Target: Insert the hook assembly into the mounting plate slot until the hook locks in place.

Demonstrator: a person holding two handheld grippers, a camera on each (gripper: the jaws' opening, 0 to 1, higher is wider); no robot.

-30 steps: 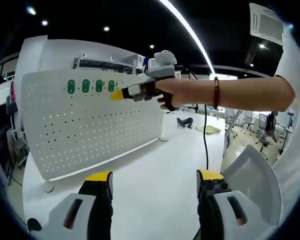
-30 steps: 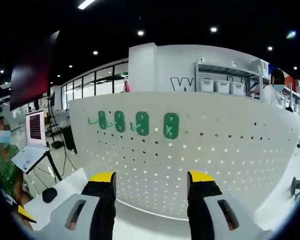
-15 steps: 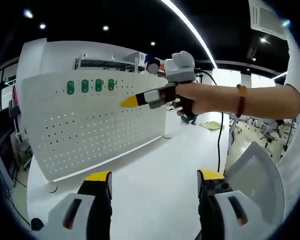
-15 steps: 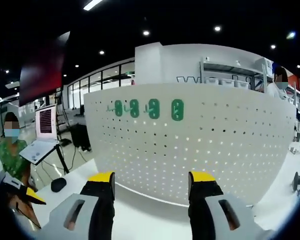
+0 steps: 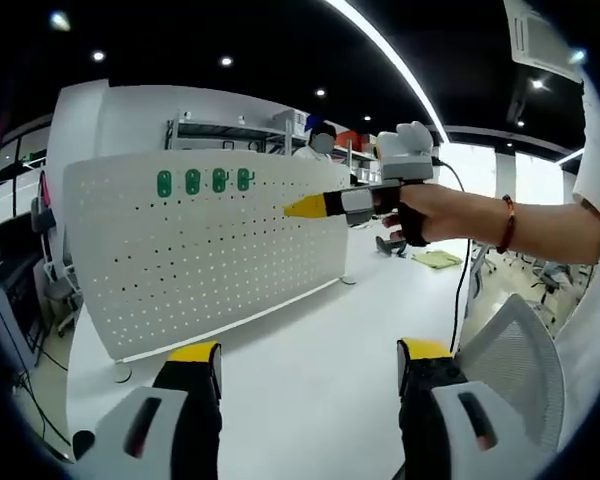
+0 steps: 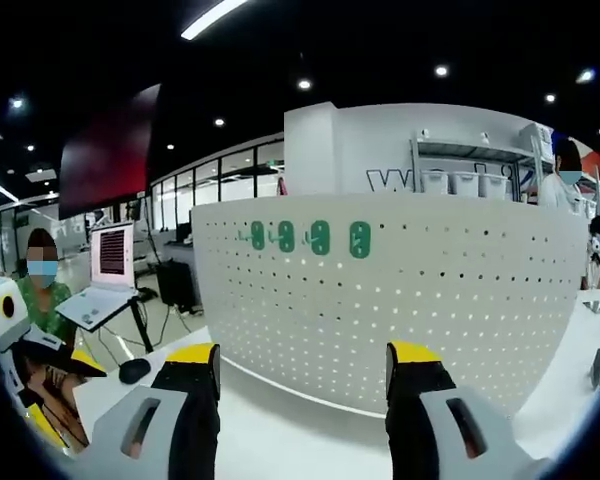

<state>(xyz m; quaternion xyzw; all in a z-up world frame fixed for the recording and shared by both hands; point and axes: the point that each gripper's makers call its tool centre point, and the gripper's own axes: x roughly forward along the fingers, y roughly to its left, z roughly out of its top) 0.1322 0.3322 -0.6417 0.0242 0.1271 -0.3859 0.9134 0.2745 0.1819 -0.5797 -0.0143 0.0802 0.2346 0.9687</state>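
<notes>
Hooks (image 6: 321,237) — green, oblong — perforated pegboard (image 6: 420,300)

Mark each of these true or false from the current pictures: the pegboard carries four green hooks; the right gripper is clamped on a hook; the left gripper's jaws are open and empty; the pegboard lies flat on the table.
1. The pegboard carries four green hooks in a row near its top edge. True.
2. The right gripper is clamped on a hook. False: its jaws stand apart with nothing between them.
3. The left gripper has open, empty jaws. True.
4. The pegboard lies flat on the table. False: it stands upright on the white table.
</notes>
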